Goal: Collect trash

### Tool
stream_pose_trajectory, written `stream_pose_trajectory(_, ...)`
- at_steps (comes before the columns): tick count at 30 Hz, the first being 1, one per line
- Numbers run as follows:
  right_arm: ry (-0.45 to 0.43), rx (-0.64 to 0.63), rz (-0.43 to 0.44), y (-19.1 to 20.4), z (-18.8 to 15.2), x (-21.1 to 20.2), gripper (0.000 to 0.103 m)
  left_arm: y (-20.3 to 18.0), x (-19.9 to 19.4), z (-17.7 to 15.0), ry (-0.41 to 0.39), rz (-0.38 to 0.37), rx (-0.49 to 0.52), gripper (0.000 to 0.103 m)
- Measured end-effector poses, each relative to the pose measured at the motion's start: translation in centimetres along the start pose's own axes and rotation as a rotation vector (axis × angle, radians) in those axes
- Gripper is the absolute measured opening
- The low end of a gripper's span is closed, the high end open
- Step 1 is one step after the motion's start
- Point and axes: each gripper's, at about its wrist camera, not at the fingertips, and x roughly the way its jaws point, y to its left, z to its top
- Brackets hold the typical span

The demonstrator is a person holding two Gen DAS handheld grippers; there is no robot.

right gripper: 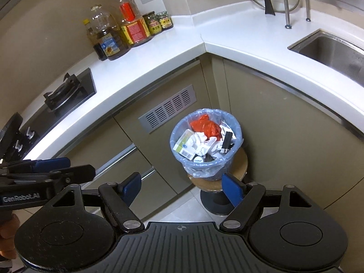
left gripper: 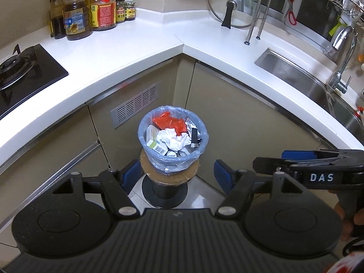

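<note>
A small trash bin (left gripper: 145, 146) lined with a pale blue bag stands on a round wooden stool (left gripper: 169, 176) in the corner of the kitchen floor. It is full: a red plastic bag (left gripper: 167, 121), crumpled white paper (left gripper: 176, 140), a white box (left gripper: 153, 136) and a black item (left gripper: 194, 134). My left gripper (left gripper: 177, 173) hangs open above and in front of the bin, with nothing between its blue pads. My right gripper (right gripper: 182, 183) is also open and empty, with the bin (right gripper: 204, 167) ahead to the right. Each gripper shows at the edge of the other's view.
A white countertop (left gripper: 141, 52) wraps around the corner above the bin. On it are a gas stove (left gripper: 22, 68) at left, oil bottles and jars (left gripper: 77, 16) at the back, a pot lid (left gripper: 232, 6) and a sink (left gripper: 295, 72) with a faucet (left gripper: 341, 52) at right.
</note>
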Motion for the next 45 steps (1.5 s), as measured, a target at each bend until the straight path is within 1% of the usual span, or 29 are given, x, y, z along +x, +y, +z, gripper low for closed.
stream_pose_trajectory(10, -0.004, -0.06, -0.017, 1.0, 0.1, -0.8, 0.078, -0.2, -0.6, -0.3, -0.005, 0.012, -0.003, 0.07)
stream_pose_trajectory(25, -0.003, -0.091, -0.015, -0.6, 1.5, -1.2, 0.078, -2.0, -0.2, 1.2, -0.011, 0.023, -0.005, 0.071)
stream_pose_trajectory(30, -0.004, -0.094, -0.01, -1.0, 1.8, -1.4, 0.078, -2.8, -0.1, 1.4, -0.009, 0.024, -0.003, 0.071)
stream_pose_trajectory(45, -0.002, -0.09, -0.008, -2.0, 2.2, -1.7, 0.078, -3.6, 0.2, 1.5, -0.008, 0.021, -0.003, 0.071)
